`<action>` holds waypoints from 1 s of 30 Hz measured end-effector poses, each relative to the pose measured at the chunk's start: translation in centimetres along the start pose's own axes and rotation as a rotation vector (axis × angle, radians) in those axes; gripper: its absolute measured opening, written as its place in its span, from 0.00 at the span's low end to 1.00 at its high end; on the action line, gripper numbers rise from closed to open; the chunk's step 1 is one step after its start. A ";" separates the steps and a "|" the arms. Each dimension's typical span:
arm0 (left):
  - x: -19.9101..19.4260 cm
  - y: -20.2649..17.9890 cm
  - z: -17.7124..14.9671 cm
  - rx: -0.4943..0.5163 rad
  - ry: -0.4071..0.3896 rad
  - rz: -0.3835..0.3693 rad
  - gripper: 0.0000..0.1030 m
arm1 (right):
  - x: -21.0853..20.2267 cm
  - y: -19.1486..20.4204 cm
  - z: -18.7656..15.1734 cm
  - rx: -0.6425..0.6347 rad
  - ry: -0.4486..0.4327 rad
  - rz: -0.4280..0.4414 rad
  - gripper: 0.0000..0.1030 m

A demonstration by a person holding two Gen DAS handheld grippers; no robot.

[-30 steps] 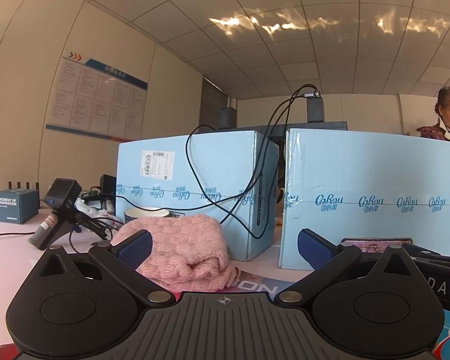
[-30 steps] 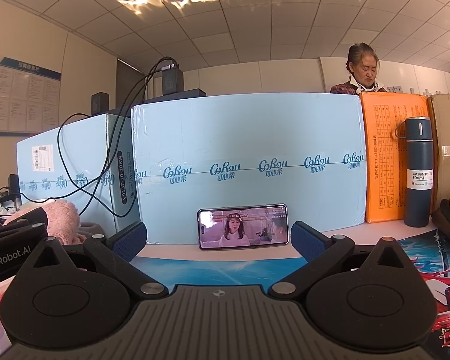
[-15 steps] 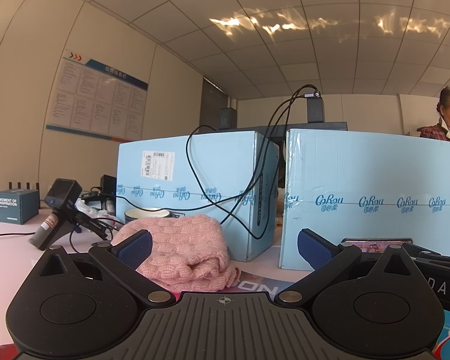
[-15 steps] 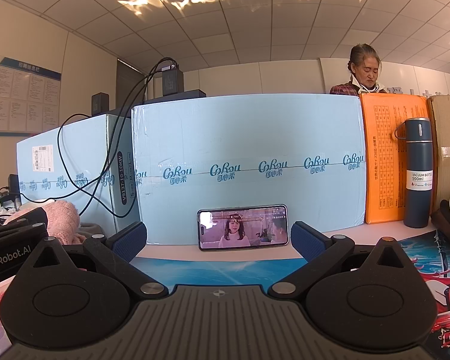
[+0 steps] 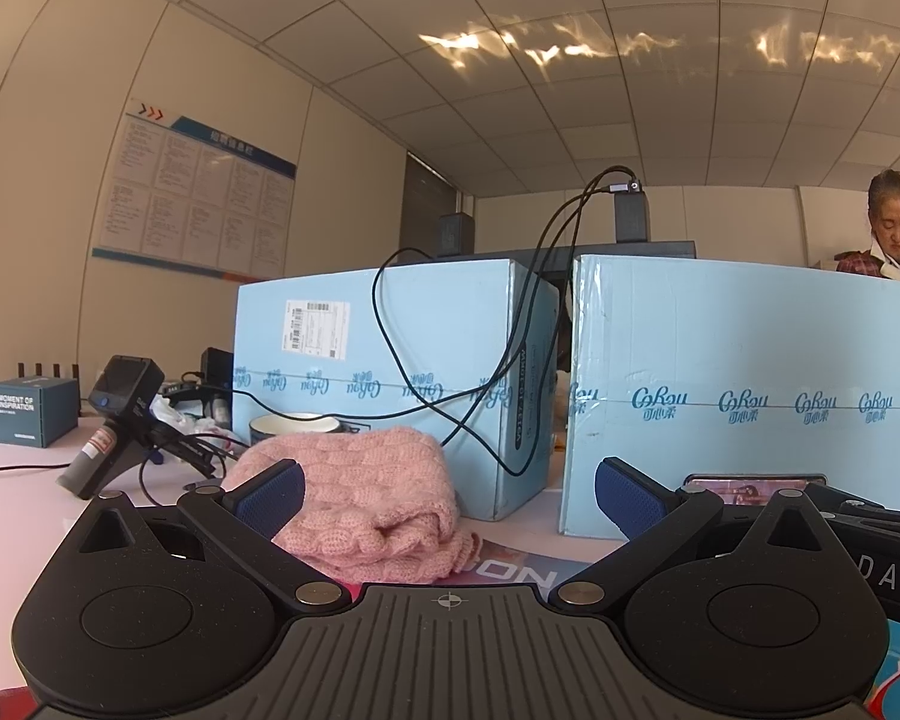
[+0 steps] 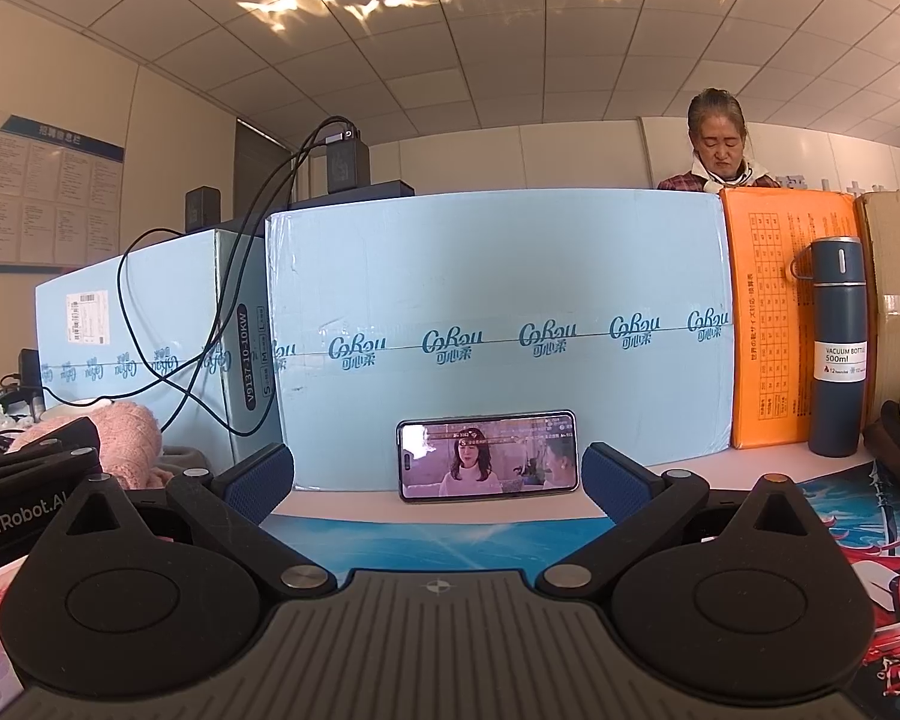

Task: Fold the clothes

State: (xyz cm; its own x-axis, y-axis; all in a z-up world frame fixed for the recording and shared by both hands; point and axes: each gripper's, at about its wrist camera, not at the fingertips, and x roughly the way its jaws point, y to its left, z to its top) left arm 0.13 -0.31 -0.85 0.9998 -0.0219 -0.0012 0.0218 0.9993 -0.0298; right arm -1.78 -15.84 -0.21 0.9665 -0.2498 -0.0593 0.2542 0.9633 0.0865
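A pink knitted garment (image 5: 366,498) lies bunched on the table, just beyond and left of centre in the left wrist view. My left gripper (image 5: 447,495) is open and holds nothing; its left fingertip overlaps the garment's near edge. In the right wrist view the same pink garment (image 6: 129,435) shows at the far left, partly behind the other gripper's body. My right gripper (image 6: 438,477) is open and empty, low over a printed mat (image 6: 426,540), facing a phone.
Two light-blue cartons (image 5: 750,396) stand as a wall across the back, with black cables (image 5: 450,360) draped over them. A phone (image 6: 487,456) leans against a carton. An orange box (image 6: 786,324), a blue vacuum bottle (image 6: 837,348), a bowl (image 5: 294,423), a handheld device (image 5: 114,426) and a person (image 6: 720,147) behind.
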 end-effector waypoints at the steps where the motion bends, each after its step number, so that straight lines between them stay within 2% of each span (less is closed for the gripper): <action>1: 0.0 0.0 0.0 0.000 0.000 0.000 1.00 | 0.0 0.0 0.0 0.000 0.000 0.000 1.00; 30: -0.1 0.1 0.1 -0.004 -0.004 0.001 1.00 | 0.0 0.1 0.0 -0.004 -0.003 0.000 1.00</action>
State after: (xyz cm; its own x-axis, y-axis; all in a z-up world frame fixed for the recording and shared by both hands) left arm 0.04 -0.24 -0.79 0.9998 -0.0203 0.0030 0.0204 0.9992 -0.0337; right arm -1.80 -15.73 -0.18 0.9667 -0.2497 -0.0559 0.2538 0.9637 0.0825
